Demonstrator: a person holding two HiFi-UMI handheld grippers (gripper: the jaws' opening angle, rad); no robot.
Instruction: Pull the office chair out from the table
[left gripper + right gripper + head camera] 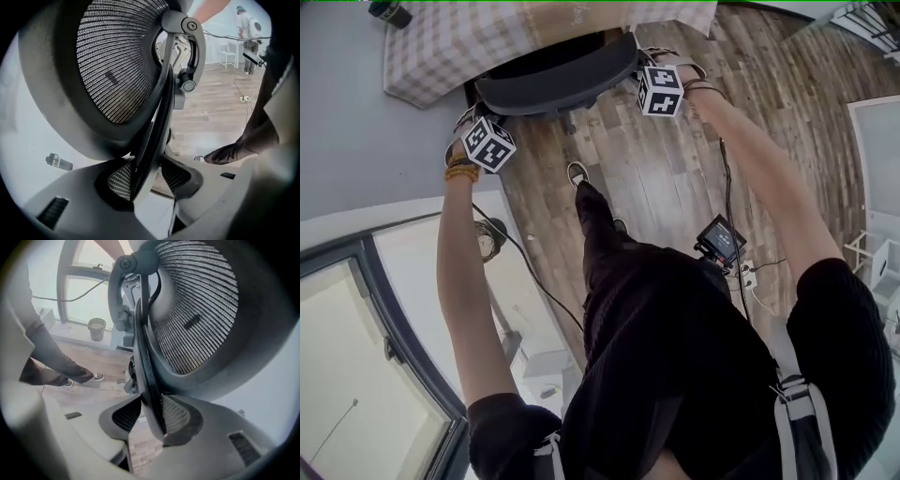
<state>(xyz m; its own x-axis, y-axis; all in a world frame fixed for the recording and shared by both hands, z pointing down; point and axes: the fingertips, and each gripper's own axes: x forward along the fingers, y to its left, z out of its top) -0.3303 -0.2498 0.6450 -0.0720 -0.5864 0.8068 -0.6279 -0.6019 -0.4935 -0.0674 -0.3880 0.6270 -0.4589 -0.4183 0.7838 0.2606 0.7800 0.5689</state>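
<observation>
The office chair's black mesh backrest (pixel 553 80) stands against the table with the checked cloth (pixel 450 47), its seat tucked under it. My left gripper (pixel 476 127) holds the backrest's left end and my right gripper (pixel 645 67) its right end. In the left gripper view the backrest (pixel 117 61) fills the frame, and its dark rim runs between the pads of the left gripper (pixel 145 177), which press on it. The right gripper view shows the same backrest (pixel 197 310), with the right gripper (pixel 151 416) clamped on the rim.
The person's leg and shoe (pixel 577 174) stand on the wooden floor just behind the chair. A cable (pixel 727 187) and a small screen device (pixel 721 242) lie to the right. A pot (pixel 488 239) sits by the window at the left. Another person (pixel 245 23) stands far off.
</observation>
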